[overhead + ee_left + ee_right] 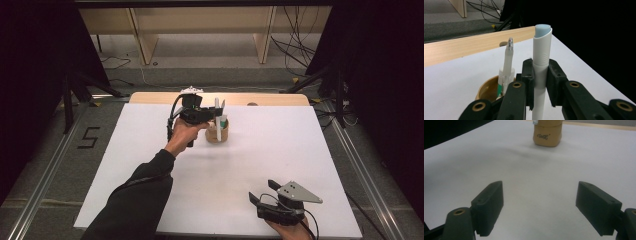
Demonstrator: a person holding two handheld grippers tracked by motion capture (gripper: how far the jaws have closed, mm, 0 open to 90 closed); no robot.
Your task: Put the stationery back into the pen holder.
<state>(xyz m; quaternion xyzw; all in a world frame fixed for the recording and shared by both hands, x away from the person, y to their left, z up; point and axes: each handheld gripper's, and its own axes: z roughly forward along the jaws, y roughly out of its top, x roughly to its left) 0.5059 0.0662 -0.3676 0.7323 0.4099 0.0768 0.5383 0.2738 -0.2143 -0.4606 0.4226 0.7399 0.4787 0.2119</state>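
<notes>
White sheeting covers the table (150, 150), with a strip of pale wood left bare along its far edge and grey floor, cables and wooden furniture legs seen beyond. At the left of the high view a dark sleeve (140, 200) is stretched forward, and the left gripper (214, 114) is held above the far middle of the table. A white pen-like stick (541, 62) with a pale blue tip is clamped upright between its pads — in the left gripper view the black pads are pressed against both sides of the white barrel. Just beside and below it, a tan cup (487, 88) is seen standing on the sheet, and in it a slimmer white pen (507, 62) with a clear tip and a stubby white tube with a green band are propped. Whether the gripped stick's lower end is inside the cup cannot be told. Farther right and close to the near edge, the right gripper (266, 191) is rested low by a hand — its jaws are spread wide with nothing between them, and in its own view the tan cup (547, 133) is seen well ahead.
</notes>
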